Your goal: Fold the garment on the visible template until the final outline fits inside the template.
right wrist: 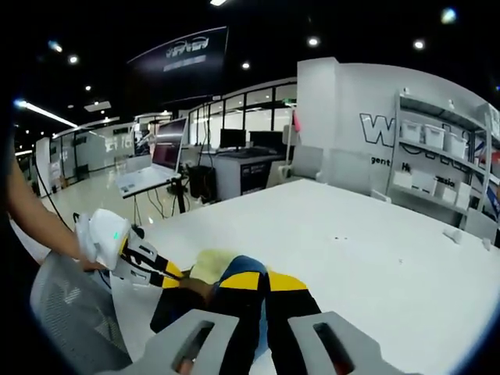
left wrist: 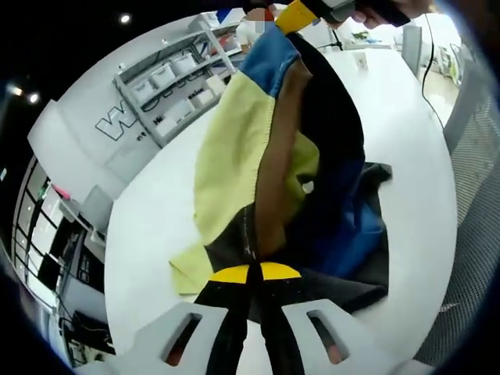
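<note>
Garment [left wrist: 258, 156] hangs over white table [left wrist: 156, 211], both grippers' jaws pinching its cloth.

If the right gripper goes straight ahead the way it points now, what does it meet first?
The right gripper is already shut on the garment; beyond that, probably the bare white table, though depth is unclear.

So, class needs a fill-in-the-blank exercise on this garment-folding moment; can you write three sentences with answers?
1. The garment is stretched between the left gripper and the ____ gripper.
2. The table under the garment is ____ in colour.
3. The left gripper's jaws are ____ on the garment.

Missing words: right; white; shut
</note>
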Tool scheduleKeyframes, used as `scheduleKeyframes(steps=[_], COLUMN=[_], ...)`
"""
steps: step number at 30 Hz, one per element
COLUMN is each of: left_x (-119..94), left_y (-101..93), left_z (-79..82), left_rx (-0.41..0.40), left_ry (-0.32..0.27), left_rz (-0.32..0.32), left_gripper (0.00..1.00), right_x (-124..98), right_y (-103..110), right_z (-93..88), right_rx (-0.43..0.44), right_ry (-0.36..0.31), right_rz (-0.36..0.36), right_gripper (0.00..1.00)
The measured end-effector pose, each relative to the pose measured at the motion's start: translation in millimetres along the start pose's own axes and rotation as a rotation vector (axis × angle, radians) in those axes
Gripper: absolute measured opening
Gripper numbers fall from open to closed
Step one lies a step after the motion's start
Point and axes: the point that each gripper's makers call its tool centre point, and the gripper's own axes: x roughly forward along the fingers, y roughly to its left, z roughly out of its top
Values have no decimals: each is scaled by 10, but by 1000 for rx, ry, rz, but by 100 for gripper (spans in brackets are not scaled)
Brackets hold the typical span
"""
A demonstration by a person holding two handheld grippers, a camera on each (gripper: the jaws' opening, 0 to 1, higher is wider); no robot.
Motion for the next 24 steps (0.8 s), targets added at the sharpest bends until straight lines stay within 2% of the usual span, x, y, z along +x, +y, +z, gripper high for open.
scheduleKeyframes(steps=[5,17,24], left_x=[-58,-219,-291], left_y=[127,346,361], left_z=[48,185,240], left_rx=[-27,-48,-27], left_ry=[-19,-45,-41], left_rz=[23,4,-66], left_gripper=[5,4,3], right_x=[-13,-65,-103], right_y=[5,19,21], right_z=[-43,-152,-230], right_rx=[-3,2,3], right_ry=[11,45,74], right_rz=[0,5,4], right_gripper=[0,0,0])
